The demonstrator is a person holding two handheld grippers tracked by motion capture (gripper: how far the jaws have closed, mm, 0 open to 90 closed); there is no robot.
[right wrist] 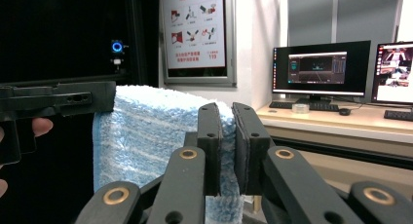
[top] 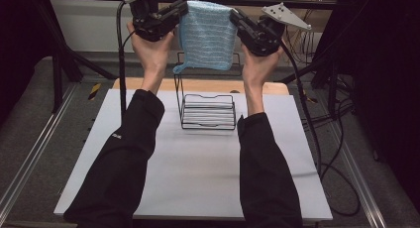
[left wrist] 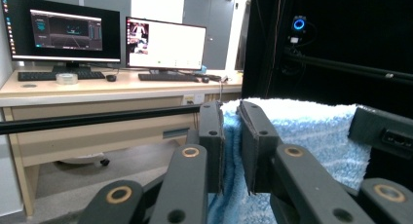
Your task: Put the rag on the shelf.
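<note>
Light blue terry towel (top: 207, 35) hangs stretched in the air above the wire rack (top: 208, 111), well clear of the bench (top: 198, 163). Left hand-held gripper (top: 182, 10) is clamped on the towel's upper left corner; right hand-held gripper (top: 235, 15) is clamped on its upper right corner. Bench top is a pale grey sheet with a wooden strip (top: 198, 84) along its far edge. Grey floor and cables (top: 337, 139) surround it. Beyond stand a desk (left wrist: 97, 90) carrying two monitors (left wrist: 165, 44) and a wall poster (right wrist: 195, 27).
</note>
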